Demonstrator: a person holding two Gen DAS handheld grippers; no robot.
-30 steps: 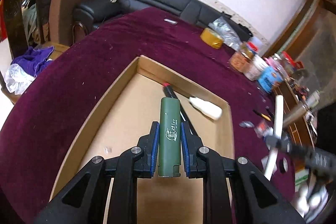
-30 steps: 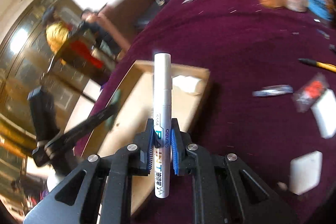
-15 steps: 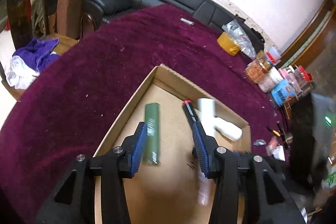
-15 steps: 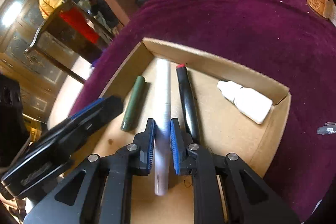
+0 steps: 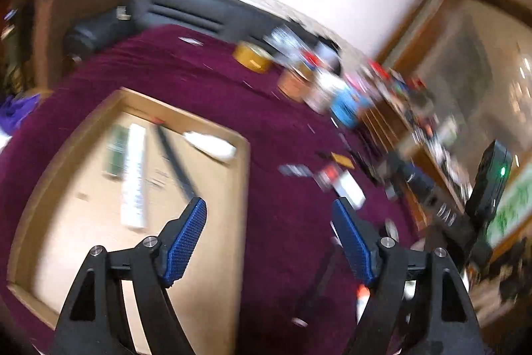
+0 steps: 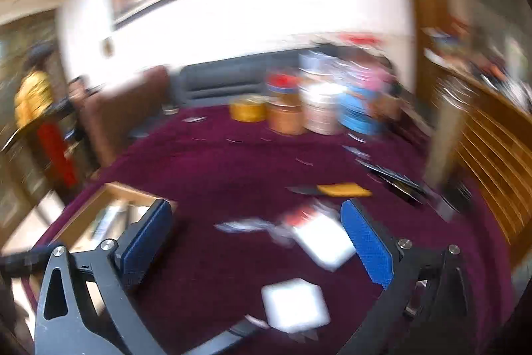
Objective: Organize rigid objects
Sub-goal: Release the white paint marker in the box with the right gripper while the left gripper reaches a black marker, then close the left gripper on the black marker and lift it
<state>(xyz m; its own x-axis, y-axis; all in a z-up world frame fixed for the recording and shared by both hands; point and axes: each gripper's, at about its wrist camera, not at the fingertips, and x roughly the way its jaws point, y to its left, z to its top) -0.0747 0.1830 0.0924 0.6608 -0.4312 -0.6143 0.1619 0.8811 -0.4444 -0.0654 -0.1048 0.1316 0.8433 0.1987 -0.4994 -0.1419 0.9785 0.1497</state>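
Note:
A shallow cardboard box (image 5: 244, 188) lies on the purple cloth; it also shows at the left of the right wrist view (image 6: 129, 190). In it lie a green tube (image 5: 117, 152), a white marker (image 5: 134, 178), a black pen (image 5: 176, 162) and a white bottle (image 5: 212, 144). My left gripper (image 5: 271, 215) is open and empty above the box's right edge. My right gripper (image 6: 256, 215) is open and empty above loose items on the cloth: two white square pieces (image 6: 324, 242) (image 6: 294, 305), a yellow and black tool (image 6: 335, 189) and a small wrapped item (image 6: 246, 226). Both views are blurred.
Jars and tins (image 6: 319, 112) and a yellow tape roll (image 6: 247, 109) stand at the far side of the table. A wooden cabinet (image 6: 492, 148) is at the right. A dark sofa (image 5: 186, 12) is behind the table. Small items (image 5: 332, 175) lie right of the box.
The green tube and the white marker now lie in the box. Both grippers have opened wide and swung right, away from the box.

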